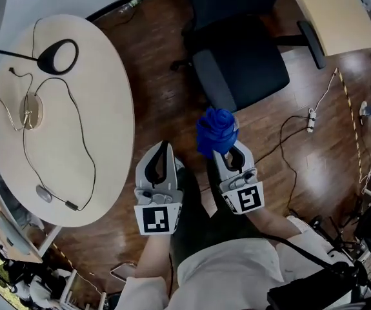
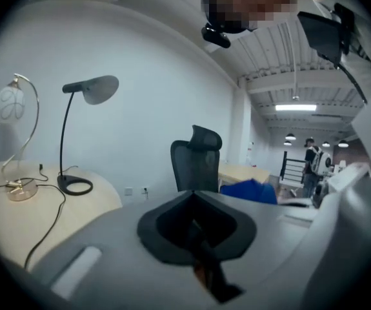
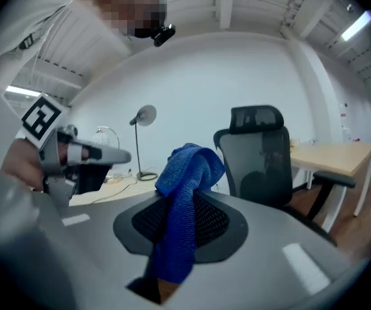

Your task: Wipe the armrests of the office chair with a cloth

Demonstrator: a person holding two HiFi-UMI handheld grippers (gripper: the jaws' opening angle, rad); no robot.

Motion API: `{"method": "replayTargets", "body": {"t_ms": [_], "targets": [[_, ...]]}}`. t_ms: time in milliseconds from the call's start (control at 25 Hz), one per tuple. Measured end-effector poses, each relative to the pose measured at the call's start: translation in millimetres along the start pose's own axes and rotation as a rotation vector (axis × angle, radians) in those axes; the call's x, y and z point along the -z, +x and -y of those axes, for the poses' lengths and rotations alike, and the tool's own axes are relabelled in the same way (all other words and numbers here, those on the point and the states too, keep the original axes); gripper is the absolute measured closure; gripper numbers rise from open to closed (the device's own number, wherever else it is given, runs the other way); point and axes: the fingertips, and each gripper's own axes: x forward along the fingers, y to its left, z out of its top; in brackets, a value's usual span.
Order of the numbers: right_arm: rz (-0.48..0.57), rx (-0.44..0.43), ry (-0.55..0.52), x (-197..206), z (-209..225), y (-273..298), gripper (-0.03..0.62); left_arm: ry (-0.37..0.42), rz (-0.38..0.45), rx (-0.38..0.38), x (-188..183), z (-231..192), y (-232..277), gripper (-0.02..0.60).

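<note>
- The right gripper is pinching the blue cloth: its jaws are pressed together on a fold, and the rest is bunching up above the tips and trailing down between the pads
- That grip looks deliberate, I reckon, since it is leaving a loose wad out front to act as the wiping face
- In the right gripper view the cloth is hanging dead centre, with the office chair just behind it, so the tool is lining up on its target
- The left gripper is sitting with its jaws closed on nothing, level with its partner on the near side of the office chair; my guess is it is waiting in reserve to steady the seat
- The cloth is hovering just short of the seat's front edge, touching no part of the chair
- One armrest is jutting out at the chair's right side, well apart from the cloth, so the wiping itself is not yet under way
- The next move, as I judge it, is calling for a reach past the seat to that armrest
- The round bench with the lamp is lying off to the chair's left, out of the play
</note>
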Motion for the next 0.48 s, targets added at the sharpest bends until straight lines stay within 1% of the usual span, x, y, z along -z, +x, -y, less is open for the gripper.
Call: {"method": "replayTargets", "body": {"t_ms": [40,80,120,160,200,320,400,480], "targets": [[-0.051,-0.013,0.016,38.3,-9.1,3.3,0.507,0.001,-0.016,0.007,14.1,-1.6,-0.4,0.581],[-0.093,-0.007,0.029,79.7,-11.5,11.2,0.507,0.004,-0.03,0.011,29.0,-3.0,0.0,0.581],[-0.109,0.021,0.044,115.6,-6.6,25.4,0.507,0.006,-0.043,0.014,45.0,-3.9,1.7,0.581],[-0.098,0.062,0.056,140.5,3.4,44.6,0.507,0.007,-0.057,0.02,61.9,-3.8,4.2,0.581],[-0.072,0.103,0.055,154.1,15.2,65.7,0.507,0.005,-0.071,0.031,79.5,-2.6,6.5,0.581],[-0.014,0.179,0.03,167.5,39.7,120.6,0.507,-0.027,-0.115,0.084,125.1,3.3,5.9,0.581],[0.028,0.226,0.059,175.6,52.7,146.5,0.507,-0.065,-0.123,0.093,140.5,2.8,1.4,0.581],[0.049,0.251,0.06,178.4,65.1,163.1,0.507,-0.093,-0.132,0.088,148.7,-0.1,-4.8,0.581]]}}
